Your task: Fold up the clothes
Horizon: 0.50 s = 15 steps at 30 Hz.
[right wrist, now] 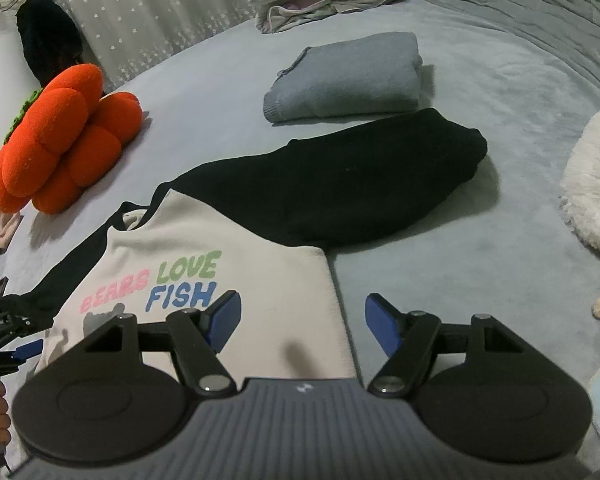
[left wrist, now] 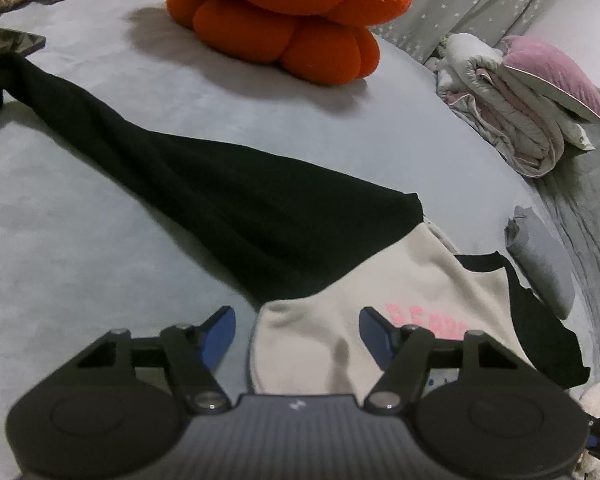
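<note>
Nearest, the right gripper and left gripper both gape wide, holding nothing, over the near hem of the cream-and-black sweatshirt spread flat on the grey bed, an orange cushion far left.

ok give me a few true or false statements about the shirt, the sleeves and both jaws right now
1. The shirt reads BEARS LOVE FISH. True.
2. The left gripper is clamped on a sleeve. False: its jaws are open, holding nothing.
3. The right sleeve is folded back on itself at its end. True.
4. The grey sweater lies crumpled. False: it is neatly folded beyond the shirt.
5. The right gripper has its jaws open over the shirt's side edge. True.
6. The orange cushion sits on the left sleeve. False: it rests on the bed, apart from it.
</note>
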{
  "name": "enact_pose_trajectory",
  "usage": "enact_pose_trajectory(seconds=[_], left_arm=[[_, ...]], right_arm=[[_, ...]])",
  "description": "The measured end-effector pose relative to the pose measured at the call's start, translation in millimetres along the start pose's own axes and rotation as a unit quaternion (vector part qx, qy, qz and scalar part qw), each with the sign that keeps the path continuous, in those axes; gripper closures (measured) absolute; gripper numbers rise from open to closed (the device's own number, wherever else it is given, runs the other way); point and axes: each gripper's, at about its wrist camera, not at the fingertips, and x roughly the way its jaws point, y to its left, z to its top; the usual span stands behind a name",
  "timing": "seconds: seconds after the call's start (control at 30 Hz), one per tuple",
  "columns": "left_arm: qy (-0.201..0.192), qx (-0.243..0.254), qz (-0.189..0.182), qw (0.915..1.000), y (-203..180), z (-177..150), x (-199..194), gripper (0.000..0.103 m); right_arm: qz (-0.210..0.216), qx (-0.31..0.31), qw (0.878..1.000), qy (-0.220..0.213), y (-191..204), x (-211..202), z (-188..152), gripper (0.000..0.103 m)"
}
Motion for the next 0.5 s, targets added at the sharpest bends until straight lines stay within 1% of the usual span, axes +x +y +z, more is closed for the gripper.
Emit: enact_pose_trajectory(seconds=[0.17, 0.27, 0.33, 0.5], left_arm=[[0.002, 0.002, -0.004, 1.0, 0.4, 0.5, 0.4, 0.035], [0.004, 0.008, 0.002, 1.0, 0.0, 1.2, 0.6, 0.04], [0.007, 0.013, 0.009, 0.9999, -0.1, 2.5, 1.3, 0.045], [0.01, -0.004, 0.001, 0.9999, 5.6, 5.6, 1.8, 0.046]], right_arm=[[-0.005, 0.004, 1.0, 0.0, -6.0, -0.2, 0.8, 0.031], [-0.005, 0.007, 1.0, 0.003, -8.4, 0.0, 0.5, 0.03], [-0.004, 0.01, 1.0, 0.005, -9.9, 0.2, 0.3, 0.03], [-0.003, 0.015, 1.0, 0.01, -13.7, 0.7, -0.2, 0.03]])
